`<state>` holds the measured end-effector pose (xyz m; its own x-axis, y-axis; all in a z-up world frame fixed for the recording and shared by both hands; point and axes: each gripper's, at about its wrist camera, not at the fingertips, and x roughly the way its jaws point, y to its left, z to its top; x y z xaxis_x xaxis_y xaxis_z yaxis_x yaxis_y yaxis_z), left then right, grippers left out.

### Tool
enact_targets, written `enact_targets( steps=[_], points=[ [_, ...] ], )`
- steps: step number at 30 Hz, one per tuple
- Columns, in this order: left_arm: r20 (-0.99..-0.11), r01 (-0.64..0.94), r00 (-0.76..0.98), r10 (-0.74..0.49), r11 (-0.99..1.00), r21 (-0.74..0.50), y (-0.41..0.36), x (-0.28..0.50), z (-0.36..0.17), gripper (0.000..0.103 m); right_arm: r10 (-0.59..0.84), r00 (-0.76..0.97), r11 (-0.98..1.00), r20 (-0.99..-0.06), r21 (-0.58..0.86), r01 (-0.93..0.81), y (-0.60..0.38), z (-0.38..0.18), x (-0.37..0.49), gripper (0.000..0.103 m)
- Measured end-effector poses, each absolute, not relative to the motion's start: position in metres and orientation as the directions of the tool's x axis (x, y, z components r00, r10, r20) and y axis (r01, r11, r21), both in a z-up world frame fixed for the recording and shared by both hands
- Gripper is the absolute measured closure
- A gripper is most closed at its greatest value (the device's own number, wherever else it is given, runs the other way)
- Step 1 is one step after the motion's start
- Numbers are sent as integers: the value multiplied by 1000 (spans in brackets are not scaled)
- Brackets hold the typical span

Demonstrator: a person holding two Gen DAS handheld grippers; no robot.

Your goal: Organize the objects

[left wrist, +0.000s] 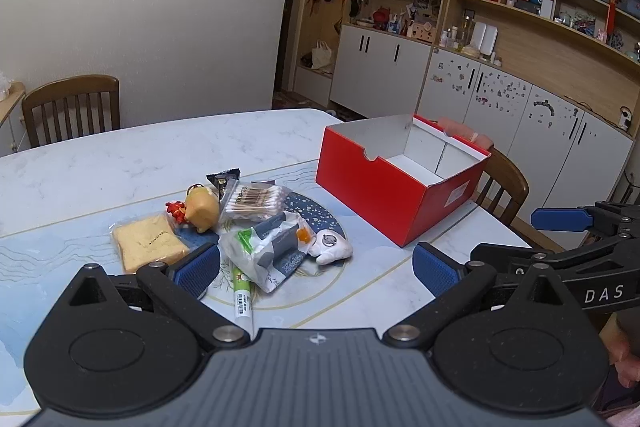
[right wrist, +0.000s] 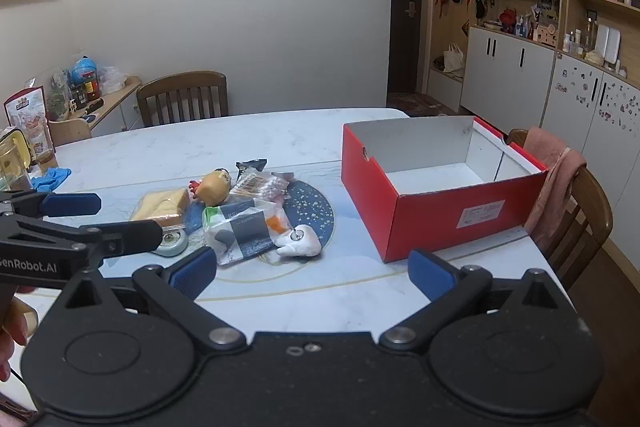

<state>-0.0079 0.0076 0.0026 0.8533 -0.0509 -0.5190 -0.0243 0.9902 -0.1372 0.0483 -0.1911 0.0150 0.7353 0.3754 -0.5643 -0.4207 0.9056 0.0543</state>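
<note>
**Clutter pile on table, box empty, both grippers wide open**

Pile sits mid-table on a round blue speckled mat (left wrist: 316, 215): wrapped bread slice (left wrist: 148, 243), yellow figurine (left wrist: 202, 209), cotton swab pack (left wrist: 254, 203), crinkled grey-white snack bag (left wrist: 266, 253), white plush (left wrist: 332, 247), green-white tube (left wrist: 242, 297), dark sachet (left wrist: 224, 179). Items touch and overlap. Red shoebox (right wrist: 440, 215), white inside, nothing in it, stands right of the pile. Left gripper (left wrist: 316, 269) and right gripper (right wrist: 312, 273): fingers spread apart, holding nothing, hovering near the table edge. White marble table (left wrist: 140, 155), wooden chairs, cabinets and shelving along the far wall.
</note>
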Motion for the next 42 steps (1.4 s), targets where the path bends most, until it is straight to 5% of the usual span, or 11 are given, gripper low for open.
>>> enact_targets(
  steps=[30, 42],
  points=[
    [-542, -30, 839, -51, 990, -138, 22, 5, -4, 0, 381, 706, 894, -597, 45, -445, -178, 9, 63, 1],
    [-582, -159, 810, 76, 983, -94, 64, 29, -24, 0, 376, 676, 888, -634, 39, -458, -164, -7, 97, 1]
  ],
)
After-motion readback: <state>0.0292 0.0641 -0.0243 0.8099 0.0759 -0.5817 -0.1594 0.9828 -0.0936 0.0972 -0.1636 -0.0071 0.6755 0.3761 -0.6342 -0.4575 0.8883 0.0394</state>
